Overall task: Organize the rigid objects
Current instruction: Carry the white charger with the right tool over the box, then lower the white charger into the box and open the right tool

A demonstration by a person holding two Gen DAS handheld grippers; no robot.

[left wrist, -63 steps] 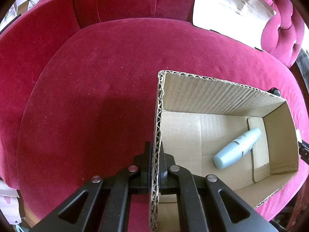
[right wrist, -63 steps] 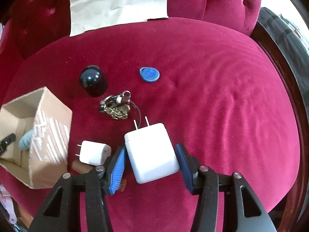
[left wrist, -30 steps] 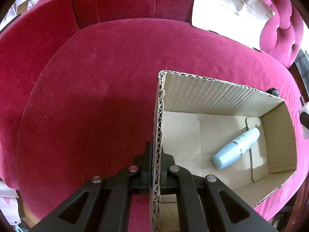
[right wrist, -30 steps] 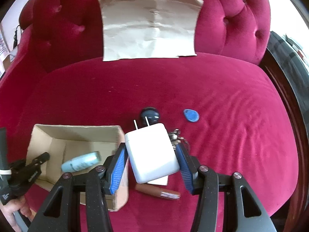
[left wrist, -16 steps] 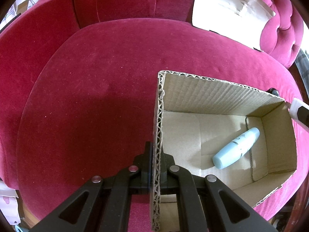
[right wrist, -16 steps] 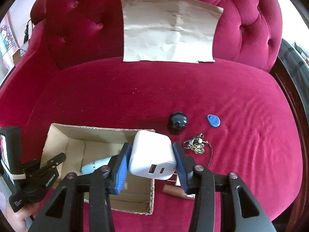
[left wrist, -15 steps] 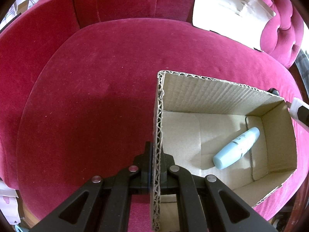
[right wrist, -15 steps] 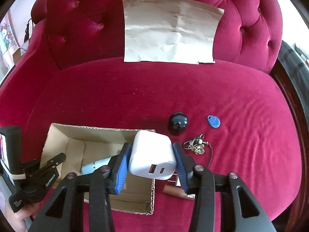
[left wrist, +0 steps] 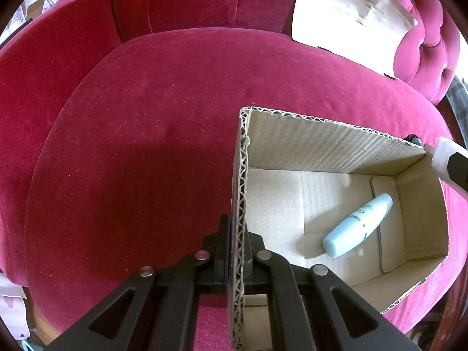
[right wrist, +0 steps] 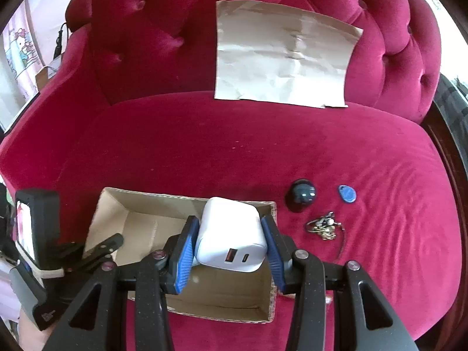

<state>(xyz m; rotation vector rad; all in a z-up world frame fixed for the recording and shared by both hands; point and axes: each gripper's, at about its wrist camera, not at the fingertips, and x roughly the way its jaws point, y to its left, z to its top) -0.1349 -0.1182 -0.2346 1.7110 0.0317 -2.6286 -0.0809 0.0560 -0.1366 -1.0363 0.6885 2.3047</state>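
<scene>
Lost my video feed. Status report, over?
Left gripper shut on cardboard box wall. Right gripper holds white charger above the box. Blue tube inside; drop path looks clear.

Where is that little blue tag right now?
In the right wrist view, the blue tag lies on the red sofa seat, right of the dark round cap and just above the keychain.
</scene>
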